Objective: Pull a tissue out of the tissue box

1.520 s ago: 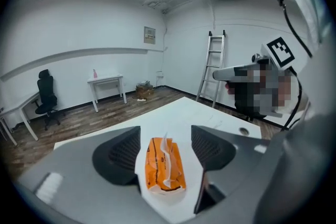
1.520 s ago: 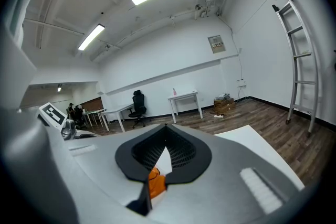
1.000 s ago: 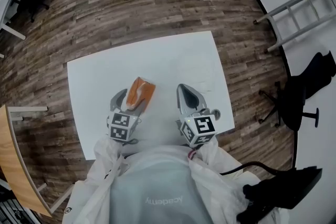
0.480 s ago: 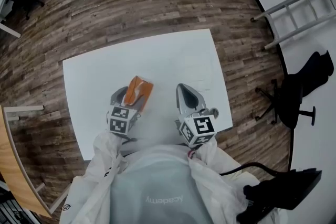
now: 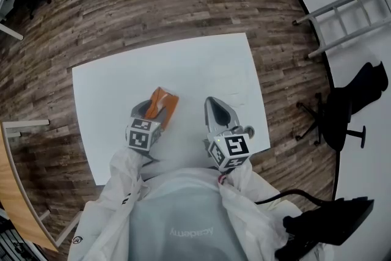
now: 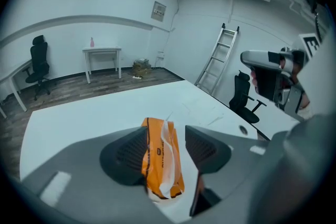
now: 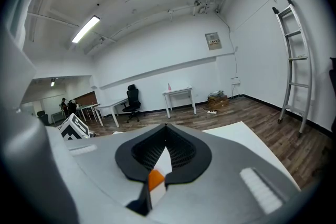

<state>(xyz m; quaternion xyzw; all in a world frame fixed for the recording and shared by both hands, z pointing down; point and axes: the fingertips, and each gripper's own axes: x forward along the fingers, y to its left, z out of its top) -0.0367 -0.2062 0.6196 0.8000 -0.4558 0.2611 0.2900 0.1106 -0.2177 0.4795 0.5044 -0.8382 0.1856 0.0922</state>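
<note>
Grasp step: the left tongs (image 5: 151, 112) are closing round the orange pack (image 6: 157, 157) on the desk (image 5: 201, 64), pads not yet pinching it; right tongs (image 5: 215, 108) closed, empty, just beside; next, I judge, steady the pack, then nip the white tissue (image 6: 169, 147) poking out.

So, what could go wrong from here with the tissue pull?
1. The left gripper's closing jaws straddle the whole pack, not only the tissue; they may clamp the pack instead.
2. The right gripper is shut and apart from the pack, so nothing holds it down; the pack may lift off the table with the tissue.
</note>
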